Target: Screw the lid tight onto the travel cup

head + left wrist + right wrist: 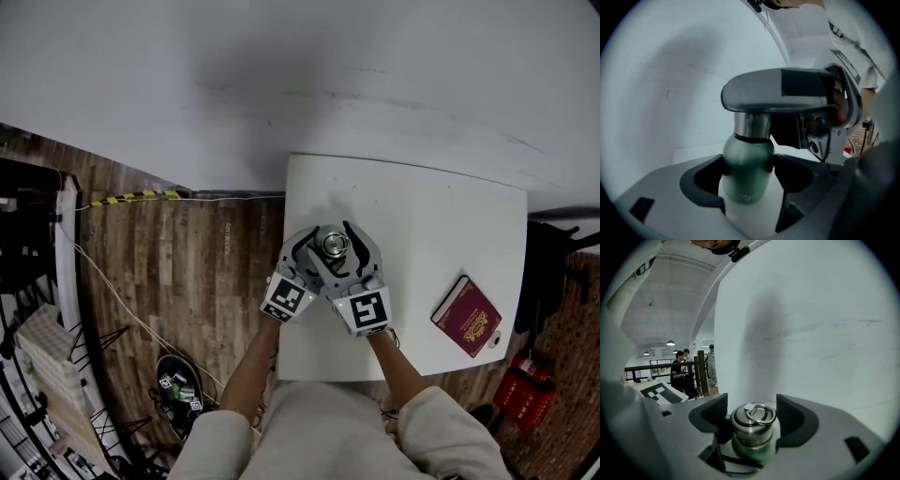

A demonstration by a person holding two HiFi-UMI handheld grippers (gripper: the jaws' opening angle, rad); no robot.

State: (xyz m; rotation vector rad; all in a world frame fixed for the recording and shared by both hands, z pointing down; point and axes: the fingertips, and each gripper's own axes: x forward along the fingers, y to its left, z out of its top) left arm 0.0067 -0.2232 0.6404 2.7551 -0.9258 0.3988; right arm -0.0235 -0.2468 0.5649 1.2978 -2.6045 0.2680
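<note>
cup: green body with a steel neck, the cup [746,157] stands upright on the white bench [422,225], near its left edge and about midway along it.
lid: steel lid [749,430] sits on top of the cup, with a wire ring [761,413] lying flat on its crown.
left tool: the left tool [747,174] is clamped low on the cup's green body, both dark pads pressing its sides.
right tool: the right tool [750,409] comes in above the left one, its jaws parted to either side of the lid, close beside it but not pressing.
writing on cup: a faint pale mark low on the green body, too dim to read.
markers: each tool carries a cube with black-and-white square patterns, left [286,298] and right [366,309]; no letters on them.
booklet: a maroon booklet [466,316] lies flat near the bench's right front corner, well apart from the cup; gold crest and gold lines on its cover, too small to read.
floor: dark wood planks [187,272], with a strip of yellow-and-black tape [131,197] by the wall.
background: people [679,366] stand by a railing, far off in the right gripper view.
</note>
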